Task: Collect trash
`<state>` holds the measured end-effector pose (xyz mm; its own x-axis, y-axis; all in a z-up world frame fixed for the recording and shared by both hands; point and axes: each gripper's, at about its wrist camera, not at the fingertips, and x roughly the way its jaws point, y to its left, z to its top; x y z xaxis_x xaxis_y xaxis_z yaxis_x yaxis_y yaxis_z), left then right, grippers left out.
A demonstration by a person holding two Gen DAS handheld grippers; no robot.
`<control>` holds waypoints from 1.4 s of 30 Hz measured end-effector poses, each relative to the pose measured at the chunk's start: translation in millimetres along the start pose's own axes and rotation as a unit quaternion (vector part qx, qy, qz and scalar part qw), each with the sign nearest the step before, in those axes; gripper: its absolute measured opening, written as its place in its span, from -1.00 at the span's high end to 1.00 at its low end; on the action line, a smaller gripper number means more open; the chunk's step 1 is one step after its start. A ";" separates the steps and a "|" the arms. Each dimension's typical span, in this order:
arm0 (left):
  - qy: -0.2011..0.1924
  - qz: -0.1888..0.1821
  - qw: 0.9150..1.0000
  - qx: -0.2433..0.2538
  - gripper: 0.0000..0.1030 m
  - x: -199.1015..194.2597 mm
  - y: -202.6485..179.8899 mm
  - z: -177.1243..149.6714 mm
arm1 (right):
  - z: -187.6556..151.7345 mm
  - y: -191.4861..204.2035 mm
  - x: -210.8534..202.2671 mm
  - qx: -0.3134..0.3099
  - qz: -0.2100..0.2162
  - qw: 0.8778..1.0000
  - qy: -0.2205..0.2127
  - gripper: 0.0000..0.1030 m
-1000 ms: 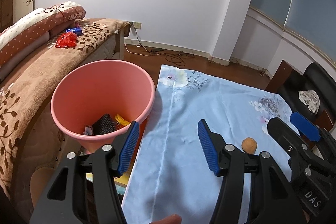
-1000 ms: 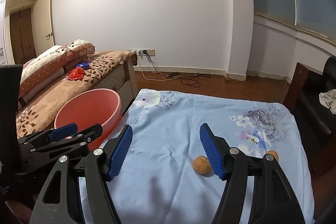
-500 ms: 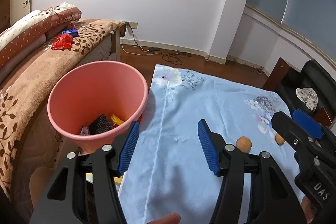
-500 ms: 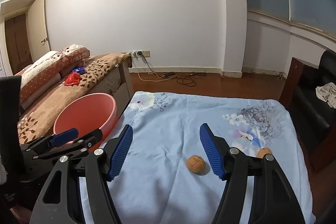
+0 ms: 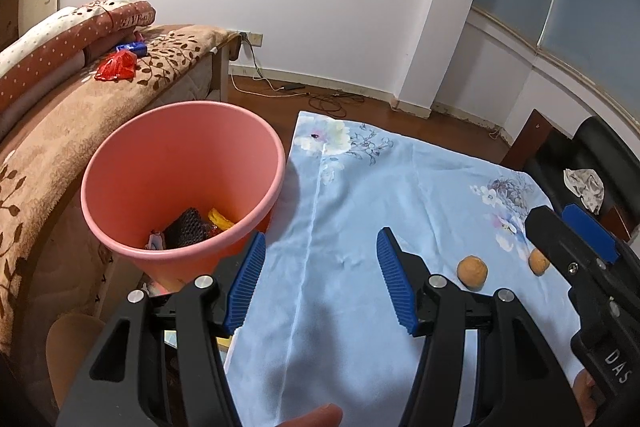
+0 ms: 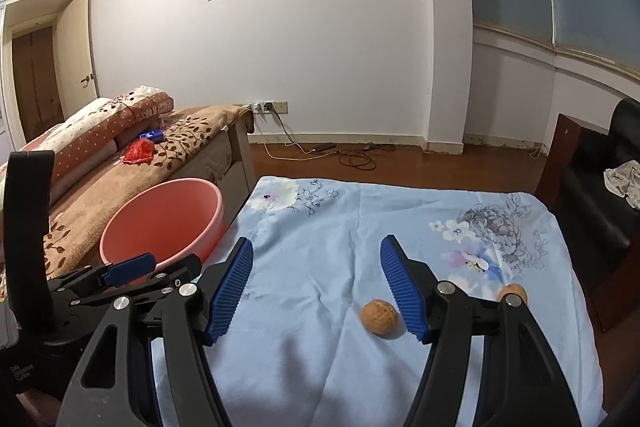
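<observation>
Walnuts, two: nearer walnut [image 6: 379, 312] lies on the blue floral cloth [image 6: 320, 267] just inside the right-hand finger of the right gripper [image 6: 316, 287], whose jaws stand wide and hold nothing; farther walnut [image 6: 513, 293] sits just beyond that finger, apart from the first. Left gripper [image 5: 320, 281] also spread wide and bare, over the cloth, both walnuts off to its right. Pink bin [image 5: 120, 163] just ahead-left of its left finger, scraps visible at the bottom.

Salmon-pink bin [image 5: 182, 163] glowing beside pale blue flower-printed cloth [image 6: 340, 227], tan walnuts [image 6: 379, 311] sitting on it, blue-padded black grippers [image 6: 316, 283] hovering, brown leaf-patterned blanket [image 5: 52, 131] lying behind.
</observation>
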<state>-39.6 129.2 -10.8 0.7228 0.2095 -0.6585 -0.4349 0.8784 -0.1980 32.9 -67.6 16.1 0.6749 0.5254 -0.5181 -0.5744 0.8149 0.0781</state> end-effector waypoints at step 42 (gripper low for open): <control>-0.013 0.006 1.000 0.015 -0.13 -2.4 -5.3 -2.6 | -0.5 -2.3 -1.4 0.005 0.005 1.000 0.005 -0.27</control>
<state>-40.4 122.9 -10.0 0.7310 0.2317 -0.6418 -0.4281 0.8881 -0.1671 33.1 -70.4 16.2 0.6640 0.5313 -0.5261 -0.5767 0.8118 0.0920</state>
